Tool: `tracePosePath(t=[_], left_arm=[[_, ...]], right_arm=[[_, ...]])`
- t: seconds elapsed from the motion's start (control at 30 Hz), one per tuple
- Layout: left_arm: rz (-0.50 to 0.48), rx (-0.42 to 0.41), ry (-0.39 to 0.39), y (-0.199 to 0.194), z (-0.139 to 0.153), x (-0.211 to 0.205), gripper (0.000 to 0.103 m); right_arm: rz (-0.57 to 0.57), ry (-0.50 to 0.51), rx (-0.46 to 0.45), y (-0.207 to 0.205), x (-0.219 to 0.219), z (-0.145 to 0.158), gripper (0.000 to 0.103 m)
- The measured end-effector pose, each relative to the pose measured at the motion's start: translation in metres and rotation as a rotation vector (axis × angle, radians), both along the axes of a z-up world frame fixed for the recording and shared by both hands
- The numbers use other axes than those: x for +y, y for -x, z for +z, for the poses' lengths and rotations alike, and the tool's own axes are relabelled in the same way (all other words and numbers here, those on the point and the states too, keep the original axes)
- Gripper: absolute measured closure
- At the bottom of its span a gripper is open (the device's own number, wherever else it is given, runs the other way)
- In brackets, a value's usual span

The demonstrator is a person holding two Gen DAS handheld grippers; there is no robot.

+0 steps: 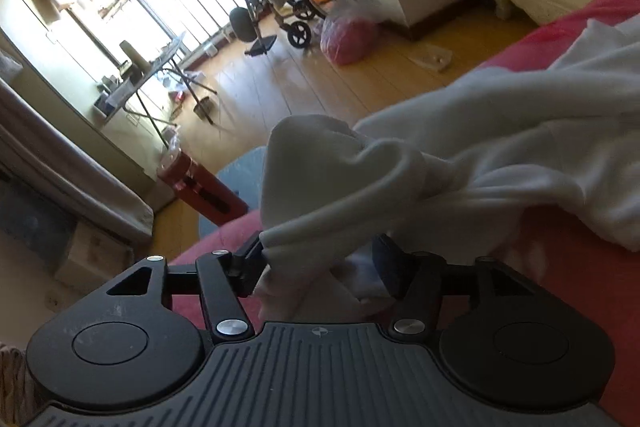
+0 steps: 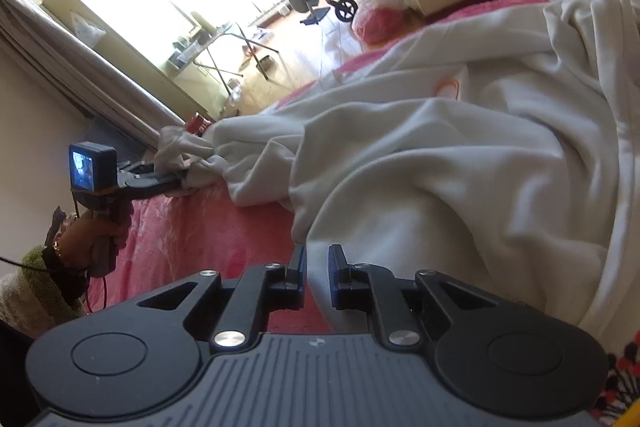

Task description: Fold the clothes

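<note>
I see one white garment (image 2: 460, 163), soft and thick, lying crumpled in deep folds across the pink bed (image 2: 192, 227). Its bunched, twisted end (image 1: 320, 179) lifts off the cover near the bed's edge.

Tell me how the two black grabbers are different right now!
The left gripper has its jaws spread wide; the right gripper has its jaws nearly together. A bunched end of the white garment sits between the left gripper's fingers, while the right gripper's narrow gap lies at the garment's edge, and whether it pinches cloth I cannot tell. Both are black, two-fingered and point down at the pink bedspread.
</note>
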State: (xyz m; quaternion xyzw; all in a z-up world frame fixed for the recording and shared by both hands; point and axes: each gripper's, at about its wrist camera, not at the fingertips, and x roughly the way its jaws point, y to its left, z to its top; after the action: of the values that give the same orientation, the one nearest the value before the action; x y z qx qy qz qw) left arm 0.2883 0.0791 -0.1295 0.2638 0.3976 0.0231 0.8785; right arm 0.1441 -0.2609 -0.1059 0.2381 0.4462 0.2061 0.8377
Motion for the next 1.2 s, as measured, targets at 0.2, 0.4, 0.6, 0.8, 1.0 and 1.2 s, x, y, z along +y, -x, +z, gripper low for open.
tracePosePath(t=[0.2, 0.4, 0.6, 0.8, 1.0, 1.2], left_arm=[[0.088, 0.135, 0.178, 0.015, 0.03, 0.039, 0.011], [0.196, 0.184, 0.356, 0.025, 0.064, 0.077, 0.008], [0.065, 0.134, 0.497, 0.021, 0.109, 0.052, 0.005], [-0.259, 0.137, 0.487, -0.029, 0.09, -0.038, 0.005], [-0.442, 0.229, 0.464, -0.084, 0.04, -0.128, 0.029], [-0.442, 0.283, 0.387, -0.097, -0.004, -0.16, 0.045]], right_arm=[[0.001, 0.01, 0.006, -0.004, 0.001, 0.002, 0.09], [0.031, 0.041, -0.034, -0.006, -0.001, 0.016, 0.09], [0.054, 0.187, -0.234, -0.037, -0.015, 0.065, 0.061], [0.09, 0.408, -0.318, -0.104, -0.019, 0.066, 0.036], [0.181, 0.611, -0.267, -0.166, -0.018, 0.029, 0.038], [0.275, 0.713, -0.24, -0.187, -0.013, -0.017, 0.04]])
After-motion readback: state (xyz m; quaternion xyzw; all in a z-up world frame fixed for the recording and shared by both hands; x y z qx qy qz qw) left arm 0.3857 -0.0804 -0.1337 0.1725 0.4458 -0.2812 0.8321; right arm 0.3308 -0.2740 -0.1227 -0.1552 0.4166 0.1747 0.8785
